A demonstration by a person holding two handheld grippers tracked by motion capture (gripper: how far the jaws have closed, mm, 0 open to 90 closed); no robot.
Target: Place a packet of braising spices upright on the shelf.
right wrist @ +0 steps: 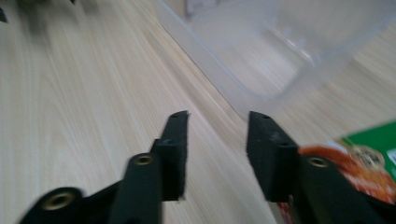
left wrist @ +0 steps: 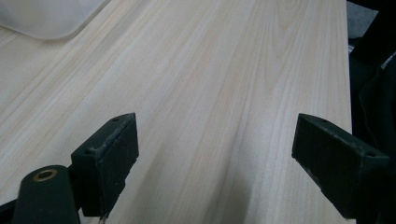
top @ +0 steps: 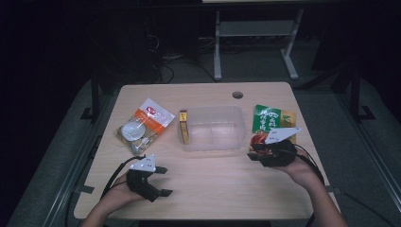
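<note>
A clear plastic container (top: 213, 130) stands mid-table with a yellow box (top: 184, 126) upright against its left inner wall. A white and orange packet (top: 144, 125) lies to its left, a green packet (top: 272, 120) to its right. My right gripper (top: 253, 152) hovers over the green packet's near end, pointing left toward the container's front right corner. In the right gripper view its jaws (right wrist: 217, 126) stand partly apart with nothing between them; the container (right wrist: 243, 88) is just ahead and the green packet (right wrist: 373, 149) lies under the right jaw. My left gripper (top: 164, 180) rests wide open near the front left, over bare wood (left wrist: 215, 135).
The wooden table (top: 208, 189) has bare room along its front between the two hands. A round cable hole (top: 238, 94) sits at the back edge. A corner of the container (left wrist: 42, 18) shows far ahead in the left gripper view.
</note>
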